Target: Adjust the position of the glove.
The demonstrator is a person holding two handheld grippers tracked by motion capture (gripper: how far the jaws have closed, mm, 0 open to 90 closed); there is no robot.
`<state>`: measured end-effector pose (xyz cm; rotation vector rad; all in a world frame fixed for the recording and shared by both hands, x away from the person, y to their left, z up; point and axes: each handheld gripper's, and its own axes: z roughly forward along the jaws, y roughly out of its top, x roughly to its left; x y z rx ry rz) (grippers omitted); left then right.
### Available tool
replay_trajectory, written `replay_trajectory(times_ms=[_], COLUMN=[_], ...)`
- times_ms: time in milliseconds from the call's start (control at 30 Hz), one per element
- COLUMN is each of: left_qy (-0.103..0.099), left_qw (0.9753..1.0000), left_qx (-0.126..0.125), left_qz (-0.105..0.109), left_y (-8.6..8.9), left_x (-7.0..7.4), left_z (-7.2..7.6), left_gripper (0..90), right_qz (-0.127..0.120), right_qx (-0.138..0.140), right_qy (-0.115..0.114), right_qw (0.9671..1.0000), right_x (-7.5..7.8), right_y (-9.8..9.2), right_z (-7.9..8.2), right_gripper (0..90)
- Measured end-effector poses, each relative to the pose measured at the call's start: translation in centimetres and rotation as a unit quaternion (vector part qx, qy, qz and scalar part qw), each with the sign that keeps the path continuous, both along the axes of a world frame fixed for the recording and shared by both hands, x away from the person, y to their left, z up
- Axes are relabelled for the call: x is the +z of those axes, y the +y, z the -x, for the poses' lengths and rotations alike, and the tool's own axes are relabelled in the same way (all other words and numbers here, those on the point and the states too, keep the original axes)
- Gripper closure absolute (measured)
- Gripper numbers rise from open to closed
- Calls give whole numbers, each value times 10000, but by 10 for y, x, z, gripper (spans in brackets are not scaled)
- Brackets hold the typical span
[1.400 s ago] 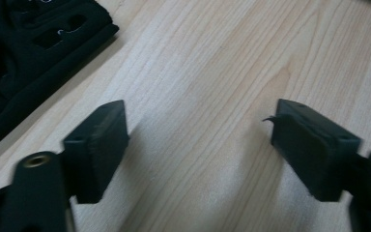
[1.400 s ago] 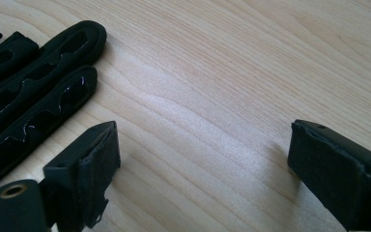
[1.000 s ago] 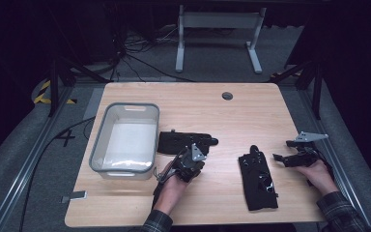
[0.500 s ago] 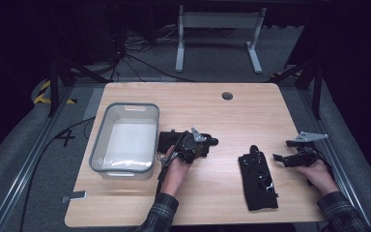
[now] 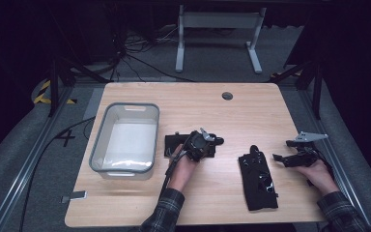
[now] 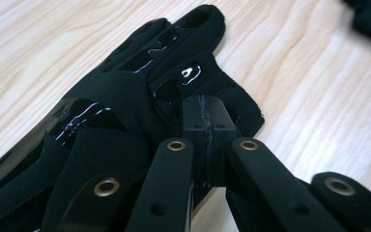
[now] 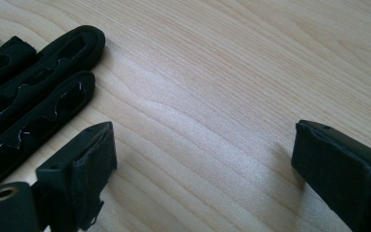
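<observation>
Near the middle of the wooden table [image 5: 251,116], I am pressing my left gripper [image 6: 207,121], jaws clenched, onto a black glove [image 6: 125,92] lying beside the clear plastic bin [image 5: 107,166]. My right gripper [image 7: 200,169] is resting released near a second black glove [image 5: 258,181].

Lab/test setup: lone wood bench [image 5: 270,116], floor cables [image 5: 140,63], hazard tape [image 5: 43,94], dark surrounds.
</observation>
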<state>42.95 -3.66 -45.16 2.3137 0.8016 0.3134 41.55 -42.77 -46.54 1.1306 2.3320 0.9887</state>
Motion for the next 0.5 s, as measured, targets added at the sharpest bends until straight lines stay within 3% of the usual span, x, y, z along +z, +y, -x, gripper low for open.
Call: replay_trajectory(times_ms=[233, 367, 500], left_qy=[62, 97, 48], left_qw=[9997, 9991, 9985], left_qx=[-245, -344, -477], left_qz=[66, 217, 268], left_y=[-25, -41, -55], left_x=[0, -1, -2], left_z=[0, -2, -1], left_gripper=[899, 899, 899], right_qz=[0, 0, -1], right_qx=[0, 1, 0], right_qy=[1, -1, 0], right_qw=[10000, 10000, 10000], right_x=[0, 0, 0], right_y=[0, 0, 0], right_z=[0, 0, 0], right_gripper=[89, 90, 89])
